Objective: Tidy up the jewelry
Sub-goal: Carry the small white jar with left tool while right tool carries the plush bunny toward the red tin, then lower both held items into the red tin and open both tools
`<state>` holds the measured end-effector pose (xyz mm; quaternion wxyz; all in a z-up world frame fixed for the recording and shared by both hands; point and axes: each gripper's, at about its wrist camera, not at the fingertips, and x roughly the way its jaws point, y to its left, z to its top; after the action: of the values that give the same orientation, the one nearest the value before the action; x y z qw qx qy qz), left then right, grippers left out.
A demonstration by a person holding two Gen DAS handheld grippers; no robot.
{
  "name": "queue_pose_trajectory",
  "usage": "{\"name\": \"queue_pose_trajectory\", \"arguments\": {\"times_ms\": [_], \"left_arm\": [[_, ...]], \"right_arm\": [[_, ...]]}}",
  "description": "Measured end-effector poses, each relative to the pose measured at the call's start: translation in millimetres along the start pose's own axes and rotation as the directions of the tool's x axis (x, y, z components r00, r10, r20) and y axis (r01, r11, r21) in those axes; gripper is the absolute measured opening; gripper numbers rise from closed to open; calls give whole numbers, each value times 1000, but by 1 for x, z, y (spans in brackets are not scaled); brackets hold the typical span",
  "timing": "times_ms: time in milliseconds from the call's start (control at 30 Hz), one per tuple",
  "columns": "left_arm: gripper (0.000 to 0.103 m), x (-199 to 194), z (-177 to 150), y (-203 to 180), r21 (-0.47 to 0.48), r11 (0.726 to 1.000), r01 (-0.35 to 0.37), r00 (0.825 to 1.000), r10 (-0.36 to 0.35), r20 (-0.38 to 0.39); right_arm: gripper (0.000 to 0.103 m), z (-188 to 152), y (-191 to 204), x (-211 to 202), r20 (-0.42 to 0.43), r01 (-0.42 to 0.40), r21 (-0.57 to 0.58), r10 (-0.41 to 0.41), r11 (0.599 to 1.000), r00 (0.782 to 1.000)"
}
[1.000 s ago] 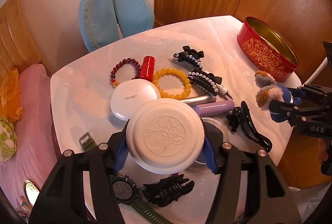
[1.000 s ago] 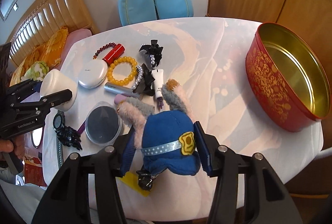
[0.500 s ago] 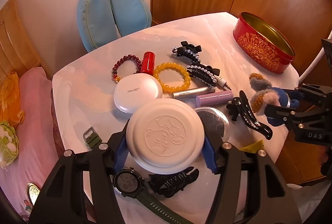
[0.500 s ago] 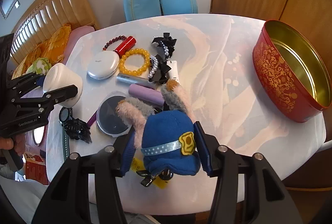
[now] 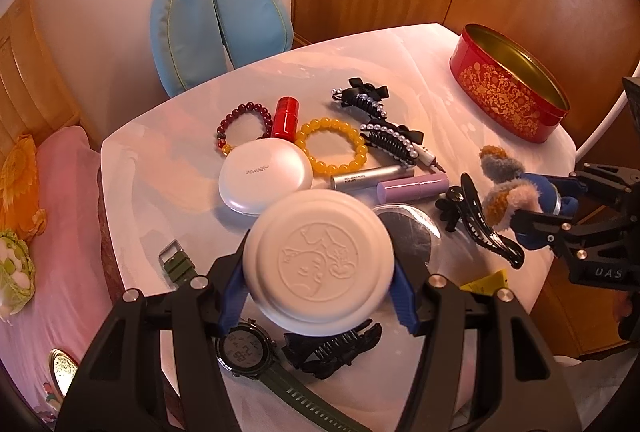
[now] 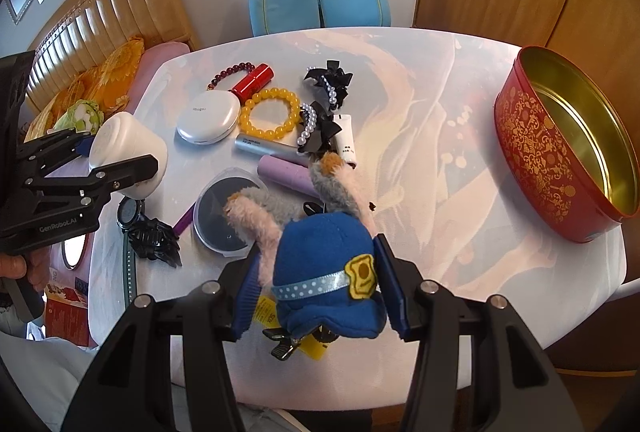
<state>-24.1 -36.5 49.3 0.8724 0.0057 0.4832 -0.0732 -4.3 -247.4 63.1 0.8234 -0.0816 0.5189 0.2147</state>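
Left gripper (image 5: 320, 282) clamped on one round white jar (image 5: 318, 262), held above the table (image 5: 168, 151). Right gripper (image 6: 318, 294) closed around one blue-hatted plush toy (image 6: 326, 272). Counted on the table: two bead bracelets, yellow (image 5: 331, 145) and dark red (image 5: 240, 123); two pearl hair clips (image 5: 390, 141); one watch (image 5: 246, 348); one red tin (image 6: 560, 151), open, far right.

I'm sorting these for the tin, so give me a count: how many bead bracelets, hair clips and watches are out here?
Bead bracelets: 2, dark red and yellow
Hair clips: 4, two pearl-trimmed, two plain black
Watches: 1
Total: 7
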Motion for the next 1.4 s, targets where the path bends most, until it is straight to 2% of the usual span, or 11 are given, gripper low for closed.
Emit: {"name": "queue_pose_trajectory", "arguments": {"times_ms": [633,833,967,1033,1167,1233,1400], "left_arm": [[60,13,-5,-8,37,999,18,999,-17,-36],[60,16,0,-13,32,999,10,999,-9,-39],[60,17,10,-23,-2,1000,-28,999,27,-33],[60,18,19,-33,-28,998,-54,998,53,-32],[60,11,42,-57,-107,993,-40,999,40,4],[60,5,61,-81,-138,989,-55,998,60,30],[60,0,98,-136,-123,988,-89,993,98,72]], "right_arm": [[54,-19,-5,1,-20,-3,41,4,999,1000],[54,-19,-7,-3,-19,-22,-1,22,1000,1000],[54,-12,-17,-5,3,-63,-52,63,997,998],[54,-8,-26,-14,40,-101,-90,105,991,994],[54,2,-60,-36,121,-165,-165,186,973,975],[54,8,-89,-49,158,-177,-174,205,969,966],[54,22,-167,-79,259,-188,-138,218,972,941]]}}
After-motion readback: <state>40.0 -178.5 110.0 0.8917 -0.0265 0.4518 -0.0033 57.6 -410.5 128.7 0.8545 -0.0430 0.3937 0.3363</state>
